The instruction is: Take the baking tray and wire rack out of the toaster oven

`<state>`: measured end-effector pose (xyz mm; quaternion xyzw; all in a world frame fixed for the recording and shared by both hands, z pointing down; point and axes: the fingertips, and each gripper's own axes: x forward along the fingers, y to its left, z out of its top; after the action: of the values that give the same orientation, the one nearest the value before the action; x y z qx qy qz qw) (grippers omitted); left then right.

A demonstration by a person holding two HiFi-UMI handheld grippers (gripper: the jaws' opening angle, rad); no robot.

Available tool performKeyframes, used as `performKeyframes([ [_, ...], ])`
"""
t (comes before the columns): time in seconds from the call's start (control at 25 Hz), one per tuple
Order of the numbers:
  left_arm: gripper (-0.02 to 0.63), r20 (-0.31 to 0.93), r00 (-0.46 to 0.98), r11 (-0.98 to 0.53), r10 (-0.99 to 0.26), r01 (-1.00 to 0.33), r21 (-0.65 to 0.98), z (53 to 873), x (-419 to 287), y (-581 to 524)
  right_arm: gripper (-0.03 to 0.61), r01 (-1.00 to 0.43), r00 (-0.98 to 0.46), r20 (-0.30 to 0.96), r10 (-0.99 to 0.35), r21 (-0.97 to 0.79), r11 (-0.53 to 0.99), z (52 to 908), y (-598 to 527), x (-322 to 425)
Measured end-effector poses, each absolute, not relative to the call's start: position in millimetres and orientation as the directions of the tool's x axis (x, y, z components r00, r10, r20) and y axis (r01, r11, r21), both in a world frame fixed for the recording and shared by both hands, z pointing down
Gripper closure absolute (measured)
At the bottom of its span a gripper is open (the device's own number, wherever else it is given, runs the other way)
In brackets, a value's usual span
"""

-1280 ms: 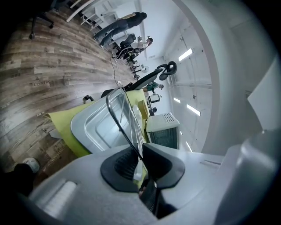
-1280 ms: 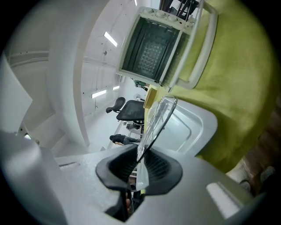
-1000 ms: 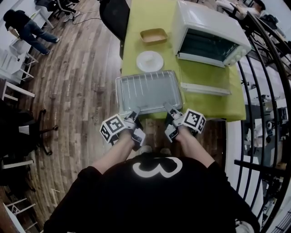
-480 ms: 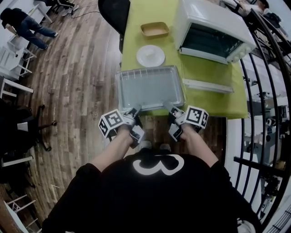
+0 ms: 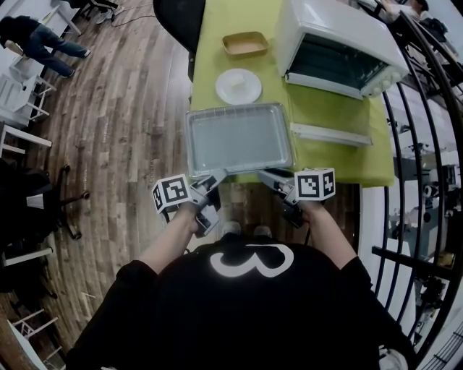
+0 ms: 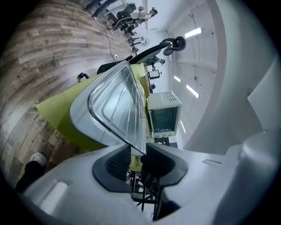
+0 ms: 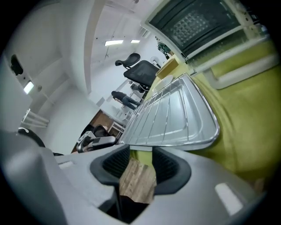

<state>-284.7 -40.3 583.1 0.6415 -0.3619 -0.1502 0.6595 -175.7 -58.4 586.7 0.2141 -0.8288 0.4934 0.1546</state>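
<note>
The baking tray (image 5: 239, 137), with the wire rack lying in it, rests on the green table (image 5: 340, 162), its near rim at the table's front edge. My left gripper (image 5: 215, 178) is at the rim's left end. Its jaws have just been opening; the thin rim (image 6: 131, 140) stands between the pads without being pressed. My right gripper (image 5: 269, 175) is at the rim's right end, its jaws also just opened wide. The tray (image 7: 175, 114) lies just beyond the right gripper (image 7: 140, 165), and only floor shows between its pads. The white toaster oven (image 5: 340, 47) stands behind, door (image 5: 334, 135) folded down.
A white plate (image 5: 239, 86) and a tan dish (image 5: 244, 45) sit behind the tray. A black chair (image 5: 177, 18) stands at the table's far left corner. A dark railing (image 5: 427, 144) runs along the right. A person (image 5: 43, 40) is far off at the left.
Both grippers have let go of the tray's near rim and rolled; their jaws are wider now. The tray stays flat on the table.
</note>
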Motion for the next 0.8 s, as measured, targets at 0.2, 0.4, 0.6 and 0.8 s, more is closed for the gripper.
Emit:
performKeyframes([
  [0.2, 0.500, 0.277, 0.726, 0.080, -0.629, -0.293, 0.953, 583.7, -281.9, -36.7, 0.414, -0.515, -0.854, 0.483, -0.194, -0.731, 0.447, 589.3, -59.2, -172.5],
  [0.4, 0.500, 0.257, 0.738, 0.061, -0.624, -0.281, 0.958, 586.7, -280.3, -31.9, 0.411, -0.510, -0.858, 0.474, -0.200, -0.733, 0.450, 591.6, -55.7, -169.8],
  [0.6, 0.499, 0.220, 0.733, 0.050, -0.644, -0.247, 0.968, 590.0, -281.3, -28.4, 0.407, -0.510, -0.859, 0.468, -0.209, -0.735, 0.448, 596.3, -51.8, -166.6],
  [0.8, 0.470, 0.262, 0.733, 0.018, -0.628, -0.323, 0.946, 591.1, -278.3, -16.8, 0.407, -0.493, -0.865, 0.462, -0.198, -0.701, 0.515, 586.2, -43.6, -162.3],
])
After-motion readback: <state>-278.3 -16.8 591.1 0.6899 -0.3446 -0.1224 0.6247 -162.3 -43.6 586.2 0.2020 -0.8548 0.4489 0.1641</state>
